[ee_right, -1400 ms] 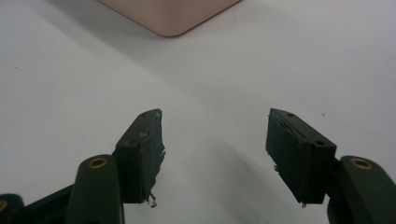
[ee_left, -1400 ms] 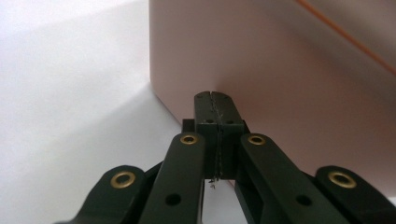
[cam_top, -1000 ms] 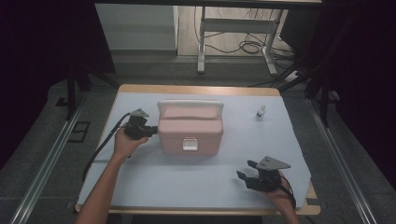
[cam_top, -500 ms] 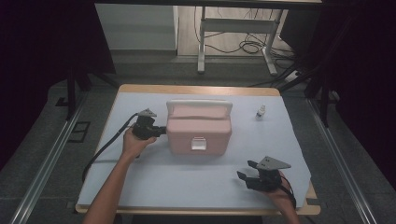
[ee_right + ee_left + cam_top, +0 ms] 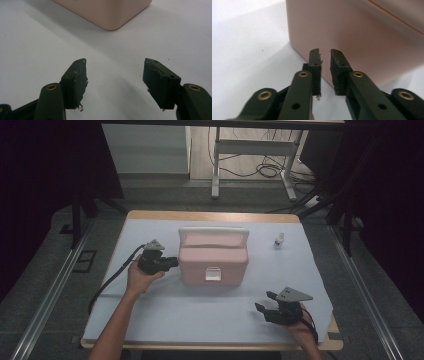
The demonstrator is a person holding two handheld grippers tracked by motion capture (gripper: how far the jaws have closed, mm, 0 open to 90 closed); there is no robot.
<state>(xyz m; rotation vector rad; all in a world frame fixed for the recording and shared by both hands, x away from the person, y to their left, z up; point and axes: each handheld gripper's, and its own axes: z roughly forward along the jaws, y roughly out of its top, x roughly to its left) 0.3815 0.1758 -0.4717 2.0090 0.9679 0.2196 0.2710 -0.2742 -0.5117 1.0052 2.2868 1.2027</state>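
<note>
A pink box with a white handle sits on a white table cover; grippers black.

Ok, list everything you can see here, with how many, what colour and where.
Box: one, pink with a white handle and white front latch, middle of the table.
Small bottle: one, whitish, far right of the sheet, apart from the box.
Sheet: one, white, covering the table top.
Table: one, wooden edge showing at the far side.
Desk frame: one, pale metal, on the floor beyond the table, cables beside it.
Left tool: one, black, at the box's left side, jaws just opening a narrow gap, nothing between them.
Right tool: one, black, near right of the sheet, jaws wide open and empty.
</note>
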